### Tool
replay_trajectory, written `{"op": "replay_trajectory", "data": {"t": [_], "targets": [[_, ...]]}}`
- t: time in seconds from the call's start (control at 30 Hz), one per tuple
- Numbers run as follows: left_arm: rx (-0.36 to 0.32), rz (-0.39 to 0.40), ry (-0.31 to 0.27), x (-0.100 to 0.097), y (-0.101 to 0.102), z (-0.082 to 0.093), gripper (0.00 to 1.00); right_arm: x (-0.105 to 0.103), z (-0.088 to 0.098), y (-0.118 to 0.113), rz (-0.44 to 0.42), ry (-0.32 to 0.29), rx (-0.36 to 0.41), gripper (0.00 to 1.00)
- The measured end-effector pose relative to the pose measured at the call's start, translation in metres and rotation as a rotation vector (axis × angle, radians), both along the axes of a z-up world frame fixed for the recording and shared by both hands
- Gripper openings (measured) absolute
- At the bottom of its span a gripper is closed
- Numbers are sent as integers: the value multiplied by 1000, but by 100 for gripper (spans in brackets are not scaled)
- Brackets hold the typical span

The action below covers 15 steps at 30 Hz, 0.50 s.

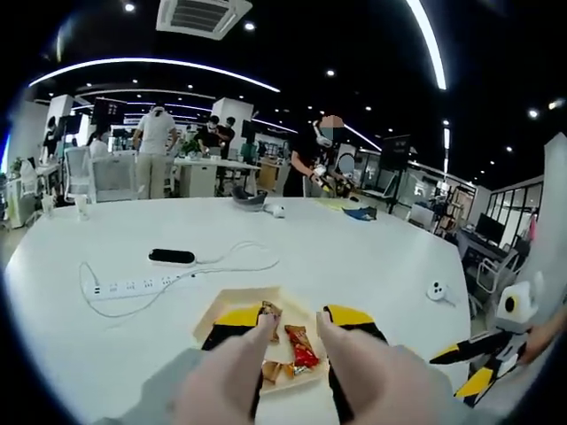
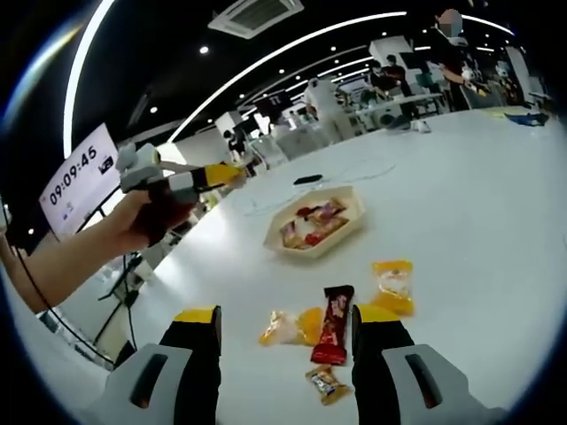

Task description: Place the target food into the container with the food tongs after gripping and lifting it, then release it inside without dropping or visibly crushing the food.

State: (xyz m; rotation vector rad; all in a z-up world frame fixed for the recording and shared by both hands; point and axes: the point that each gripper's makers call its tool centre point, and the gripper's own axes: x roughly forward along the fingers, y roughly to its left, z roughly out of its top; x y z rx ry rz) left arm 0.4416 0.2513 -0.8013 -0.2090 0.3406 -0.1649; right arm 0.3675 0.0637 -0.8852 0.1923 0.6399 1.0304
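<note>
On the white desk (image 2: 496, 177), a dark red snack bar (image 2: 334, 324) lies between the wide-open, empty right gripper (image 2: 288, 354). The left gripper (image 1: 292, 341), spread wide and empty, hovers over the snack-filled tray (image 1: 232, 301).

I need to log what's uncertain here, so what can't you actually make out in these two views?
- Tray contents, left gripper view: the left gripper jaws cover much of it, so the snacks can't be counted.
- Left gripper, right gripper view: small and side-on, so its jaw gap is unreadable.
- Snack wrappers, right gripper view: print too small to read.
- Food tongs: I can't identify any.
- Right gripper: bases cut off by the bottom edge.
</note>
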Motion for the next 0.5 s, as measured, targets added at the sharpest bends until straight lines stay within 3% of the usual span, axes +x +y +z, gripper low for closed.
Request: {"op": "replay_trajectory", "data": {"t": [0.5], "targets": [[-13, 12, -18, -3, 1, 8, 25, 1, -2, 5, 8, 4, 10, 60]]}}
